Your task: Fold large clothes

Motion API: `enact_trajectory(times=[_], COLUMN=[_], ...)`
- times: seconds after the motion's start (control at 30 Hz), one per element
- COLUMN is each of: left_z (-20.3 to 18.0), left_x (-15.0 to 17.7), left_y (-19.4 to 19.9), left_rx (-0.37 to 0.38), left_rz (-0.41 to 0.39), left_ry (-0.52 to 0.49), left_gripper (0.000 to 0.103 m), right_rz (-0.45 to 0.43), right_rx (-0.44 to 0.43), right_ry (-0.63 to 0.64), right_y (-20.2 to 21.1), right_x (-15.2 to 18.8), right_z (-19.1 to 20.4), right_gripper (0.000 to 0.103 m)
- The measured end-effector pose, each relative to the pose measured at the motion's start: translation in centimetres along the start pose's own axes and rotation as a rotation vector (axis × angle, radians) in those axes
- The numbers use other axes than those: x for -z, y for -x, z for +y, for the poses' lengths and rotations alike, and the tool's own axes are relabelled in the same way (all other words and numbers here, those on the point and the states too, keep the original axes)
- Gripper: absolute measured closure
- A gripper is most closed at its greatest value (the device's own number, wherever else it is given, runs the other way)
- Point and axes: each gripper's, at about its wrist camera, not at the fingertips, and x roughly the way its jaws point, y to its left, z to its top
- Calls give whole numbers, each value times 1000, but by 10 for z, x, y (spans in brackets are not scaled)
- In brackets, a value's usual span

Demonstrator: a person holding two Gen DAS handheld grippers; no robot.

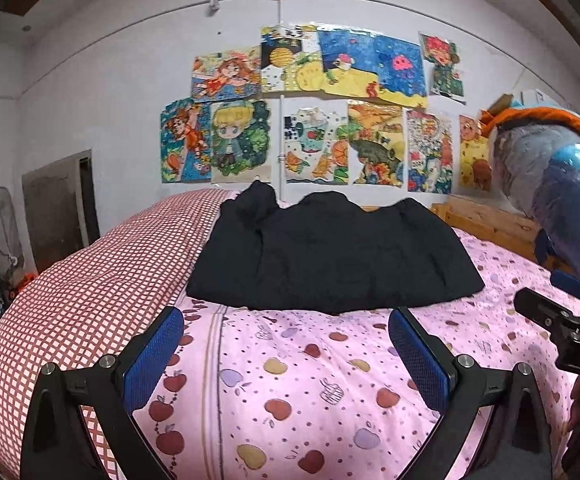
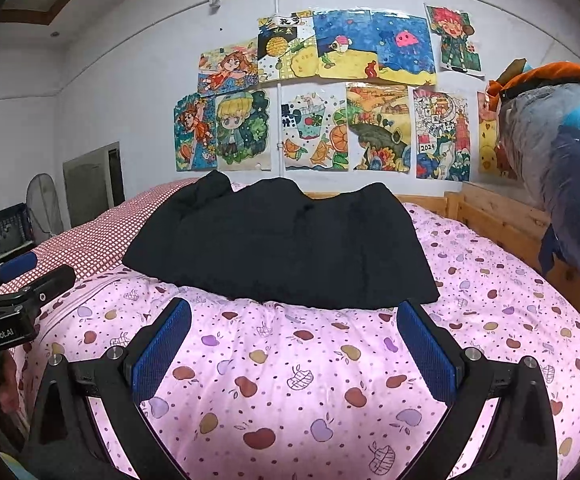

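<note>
A black garment (image 1: 330,256) lies bunched and partly folded on the pink apple-print bedsheet (image 1: 290,380), toward the far side of the bed; it also shows in the right wrist view (image 2: 282,248). My left gripper (image 1: 286,320) is open and empty, hovering over the sheet just in front of the garment's near edge. My right gripper (image 2: 294,320) is open and empty too, just short of the garment's near edge. The right gripper's body shows at the right edge of the left wrist view (image 1: 562,320); the left gripper's body shows at the left of the right wrist view (image 2: 14,304).
A red-and-white checked quilt (image 1: 90,280) lies along the bed's left side. A wooden bed frame (image 2: 502,216) runs at the back right, with plastic-wrapped bedding (image 2: 570,168) stacked above it. Drawings (image 1: 310,120) cover the wall. A fan (image 1: 4,228) stands far left.
</note>
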Motion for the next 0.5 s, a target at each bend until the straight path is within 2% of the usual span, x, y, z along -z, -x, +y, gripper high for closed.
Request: enact_trajectory(times=[0.13, 0.5], left_z=[-6, -2], left_x=[5, 15], left_y=[1, -10], left_rx=[1, -16], left_rz=[5, 40], left_ry=[-31, -29], left_gripper=[0, 0], right_rz=[3, 34], right_rx=[3, -16], right_ry=[-9, -11], right_y=[3, -11], right_x=[5, 15], right_z=[0, 1], right_gripper=[2, 2])
